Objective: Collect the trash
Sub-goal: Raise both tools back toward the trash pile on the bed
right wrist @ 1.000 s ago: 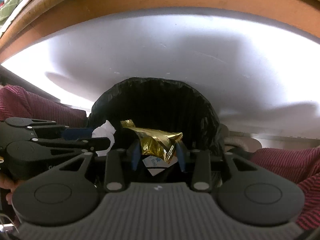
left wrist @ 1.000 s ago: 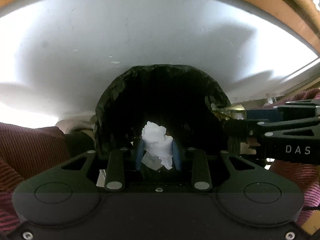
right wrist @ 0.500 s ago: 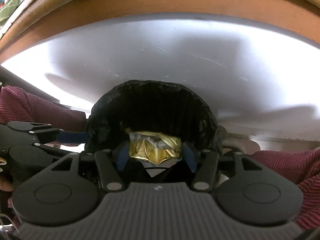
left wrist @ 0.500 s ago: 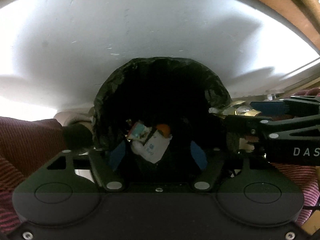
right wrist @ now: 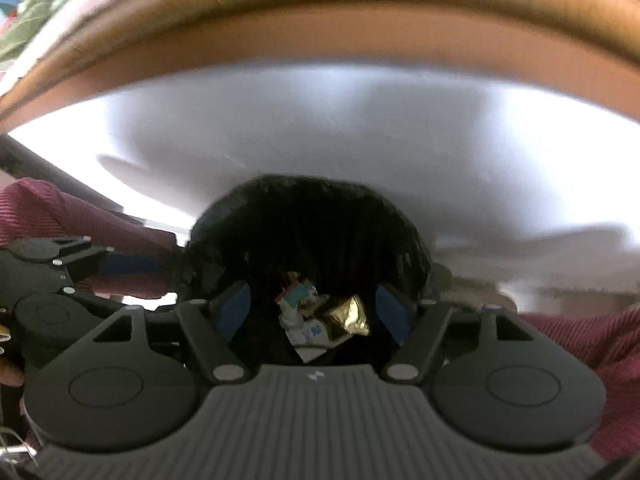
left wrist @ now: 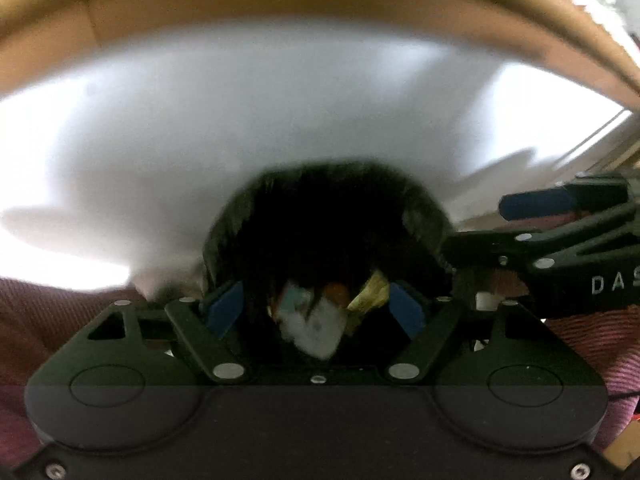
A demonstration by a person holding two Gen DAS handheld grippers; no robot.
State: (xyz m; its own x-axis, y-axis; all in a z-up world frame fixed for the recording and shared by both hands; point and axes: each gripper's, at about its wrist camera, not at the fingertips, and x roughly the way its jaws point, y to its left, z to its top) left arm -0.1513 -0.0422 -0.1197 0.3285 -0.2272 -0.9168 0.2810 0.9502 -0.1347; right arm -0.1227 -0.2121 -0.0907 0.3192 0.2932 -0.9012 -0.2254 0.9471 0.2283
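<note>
Left wrist view: left gripper (left wrist: 318, 306), fingers spread wide and now empty; the tissue it held a second ago lies in the bin (left wrist: 320, 232) among the wrappers (left wrist: 316, 320). Right gripper (left wrist: 560, 216) at far right, beside the bin rim. Right wrist view: right gripper (right wrist: 314, 312) likewise wide and empty; its gold wrapper (right wrist: 350, 314) has dropped onto the pile in the bin (right wrist: 308, 236). Both loads delivered, I judge. Surface: white tabletop (right wrist: 320, 128), wooden edge (right wrist: 320, 28) beyond; red fabric (right wrist: 80, 216) near, both sides.
</note>
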